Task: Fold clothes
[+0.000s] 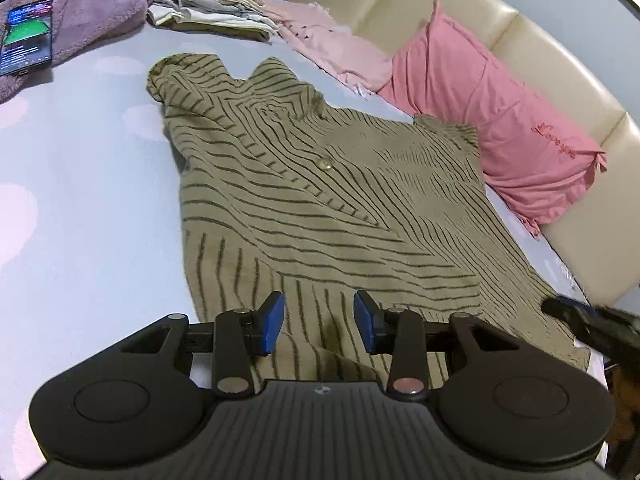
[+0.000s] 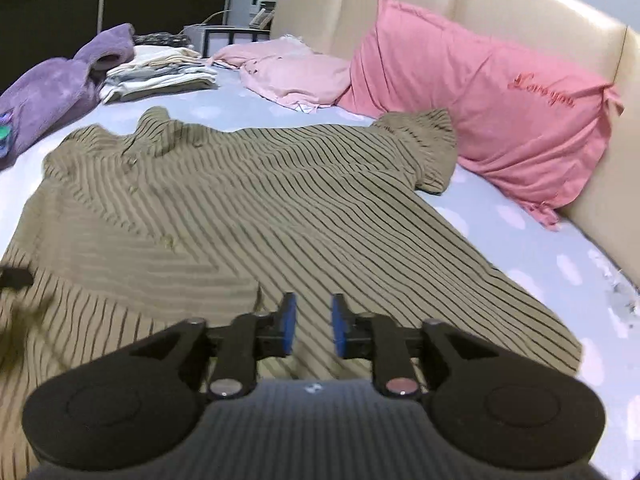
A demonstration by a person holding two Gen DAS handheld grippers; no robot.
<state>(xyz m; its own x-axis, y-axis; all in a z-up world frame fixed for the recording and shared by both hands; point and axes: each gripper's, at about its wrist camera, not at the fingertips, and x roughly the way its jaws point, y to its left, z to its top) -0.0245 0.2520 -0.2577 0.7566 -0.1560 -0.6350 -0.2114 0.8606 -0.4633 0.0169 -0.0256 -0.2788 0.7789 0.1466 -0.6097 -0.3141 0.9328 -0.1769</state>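
A tan shirt with dark stripes [image 1: 320,200] lies spread flat on the pale blue bed sheet [image 1: 80,200], collar far, hem near. My left gripper [image 1: 319,322] hovers over the near hem, open, with only fabric showing below the gap between its blue pads. In the right wrist view the same shirt [image 2: 240,200] fills the middle, and my right gripper [image 2: 312,330] is above its lower right part, open by a narrow gap with nothing pinched. The right gripper also shows blurred at the left wrist view's right edge [image 1: 580,320]. One sleeve [image 2: 432,152] lies against the pillow.
A pink pillow [image 2: 500,100] leans on the cream headboard [image 2: 400,0] at the right. Behind the shirt lie a pink garment [image 2: 292,72], a stack of folded clothes [image 2: 160,72] and a purple fleece [image 1: 92,8] with a lit phone [image 1: 28,36] on it.
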